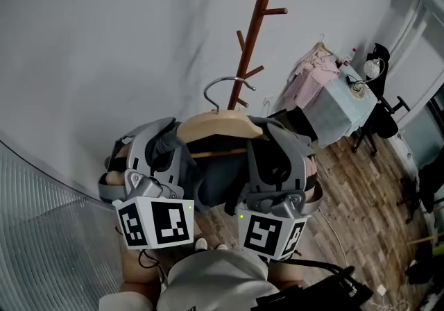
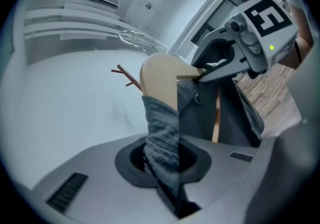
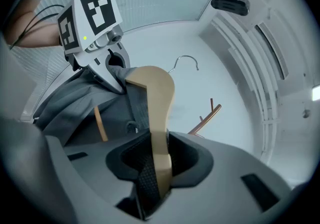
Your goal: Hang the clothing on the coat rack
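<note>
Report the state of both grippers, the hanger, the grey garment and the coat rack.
wooden hanger, held up by both grippers; its hook on no peg yet.
grey garment, draped on the wooden hanger.
left gripper, shut on the grey garment at one hanger end.
right gripper, shut on the wooden hanger's other end.
coat rack, upright, visible pegs bare.

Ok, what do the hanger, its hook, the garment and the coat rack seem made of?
Hanger: pale wood, smooth matte finish, judging by its even tan.
Hook: thin shiny metal wire; it glints.
Garment: grey ribbed knit fabric, texture visible.
Coat rack: reddish-brown, probably stained wood; painted metal not ruled out.
</note>
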{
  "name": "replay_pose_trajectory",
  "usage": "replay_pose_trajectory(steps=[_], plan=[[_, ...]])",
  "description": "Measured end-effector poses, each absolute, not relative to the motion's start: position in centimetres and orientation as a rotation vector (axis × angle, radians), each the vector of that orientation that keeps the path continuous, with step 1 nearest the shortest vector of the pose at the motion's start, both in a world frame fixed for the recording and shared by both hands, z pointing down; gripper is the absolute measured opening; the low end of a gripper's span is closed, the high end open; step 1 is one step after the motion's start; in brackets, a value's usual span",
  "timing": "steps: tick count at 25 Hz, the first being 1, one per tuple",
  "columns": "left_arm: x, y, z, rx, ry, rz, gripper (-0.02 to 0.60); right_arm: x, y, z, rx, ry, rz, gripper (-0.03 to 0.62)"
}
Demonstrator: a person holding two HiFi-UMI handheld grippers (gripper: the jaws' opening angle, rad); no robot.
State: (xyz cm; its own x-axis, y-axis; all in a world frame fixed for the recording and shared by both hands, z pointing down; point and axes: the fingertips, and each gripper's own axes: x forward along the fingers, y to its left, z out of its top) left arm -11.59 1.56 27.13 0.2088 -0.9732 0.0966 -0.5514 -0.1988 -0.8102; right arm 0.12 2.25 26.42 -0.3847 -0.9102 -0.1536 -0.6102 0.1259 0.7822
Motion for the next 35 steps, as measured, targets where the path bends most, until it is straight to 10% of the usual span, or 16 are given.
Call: replay_pose_trajectory(steps=[35], plan=[[-16.3,-10.0,30.1,-1.996,1.43,-0.93,0.046,3.3,-4.9,26.2,1.938,-2.365,-0.709,0.021]])
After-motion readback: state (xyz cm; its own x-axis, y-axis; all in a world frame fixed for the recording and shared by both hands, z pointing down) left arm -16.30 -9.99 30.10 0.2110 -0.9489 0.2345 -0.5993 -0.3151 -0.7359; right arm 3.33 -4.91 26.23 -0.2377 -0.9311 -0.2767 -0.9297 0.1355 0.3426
